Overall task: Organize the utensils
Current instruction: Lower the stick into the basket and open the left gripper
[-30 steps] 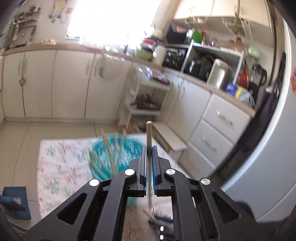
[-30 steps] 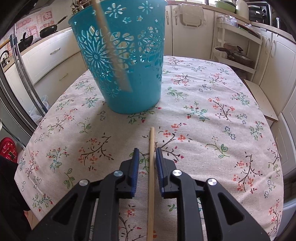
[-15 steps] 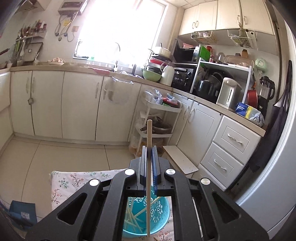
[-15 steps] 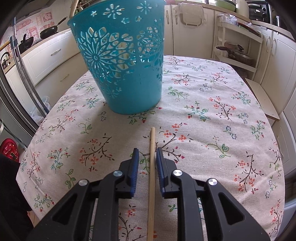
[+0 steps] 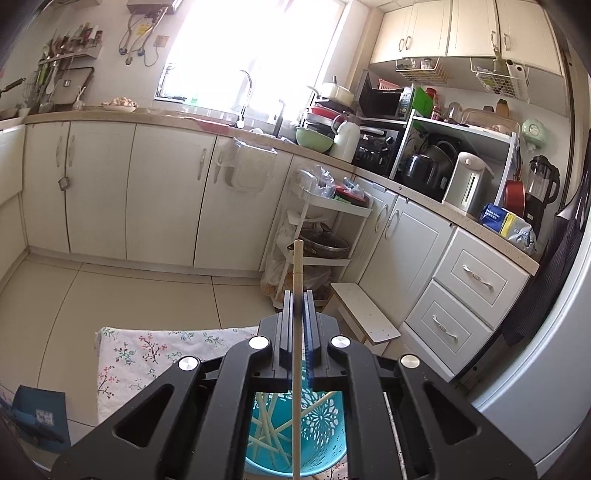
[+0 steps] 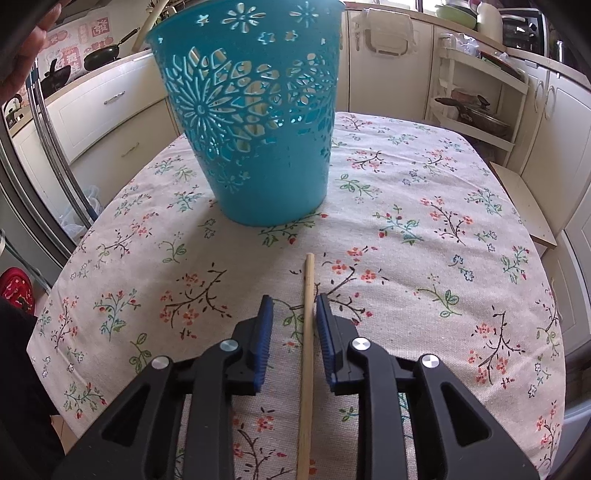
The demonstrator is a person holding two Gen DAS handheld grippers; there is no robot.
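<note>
My left gripper (image 5: 297,299) is shut on a wooden chopstick (image 5: 297,266) that stands upright, its lower end reaching down into the teal cut-out basket (image 5: 325,417) below, where several chopsticks lie. In the right wrist view the same teal basket (image 6: 255,122) stands on the floral tablecloth (image 6: 424,240). My right gripper (image 6: 294,306) is open low over the cloth, its jaws on either side of a second wooden chopstick (image 6: 306,332) lying flat, not touching it. The top of the held chopstick (image 6: 149,22) shows above the basket's rim.
The floral-cloth table edge (image 5: 110,354) drops to a tiled floor. Cream kitchen cabinets (image 5: 166,192), a white rack with pots (image 5: 325,236) and a low wooden step (image 5: 365,314) stand beyond. A fridge (image 5: 546,369) is at the right.
My left gripper has risen and levelled out above the basket, the chopstick now pointing down into it. My right gripper's jaws have opened slightly wider around the lying chopstick.
</note>
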